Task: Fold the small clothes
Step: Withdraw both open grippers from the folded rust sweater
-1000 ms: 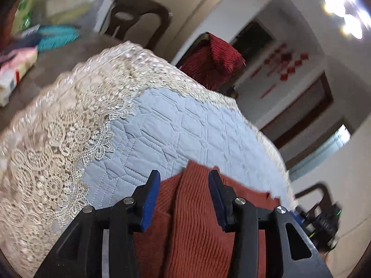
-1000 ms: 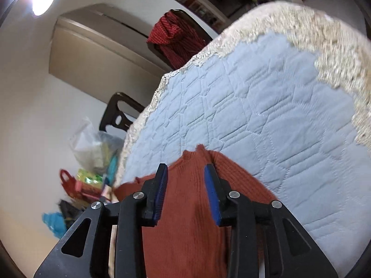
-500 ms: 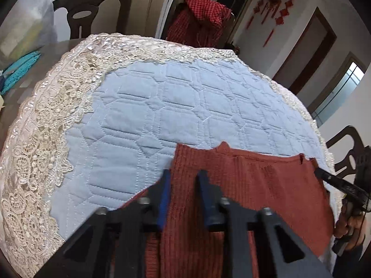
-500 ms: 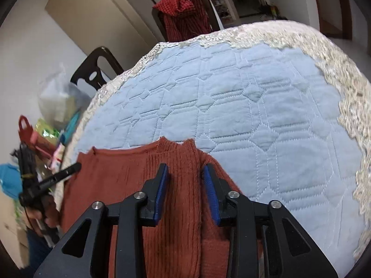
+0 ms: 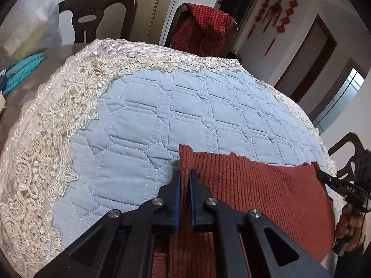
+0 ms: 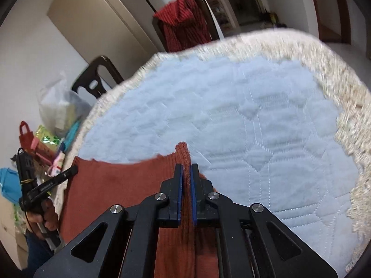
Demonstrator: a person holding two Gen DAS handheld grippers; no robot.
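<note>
Two grips set: my left gripper (image 5: 184, 178) and right gripper (image 6: 186, 173) are each clamped on a corner of the knit (image 5: 250, 185) | knit lies at the near edge of the quilt (image 5: 185, 106) | step: first fold | next: I judge both corners must lift together and carry toward the far edge, evenly.

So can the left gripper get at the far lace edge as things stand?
Probably not: the left gripper is shut on the sweater, and bare quilt lies before the lace.
</note>
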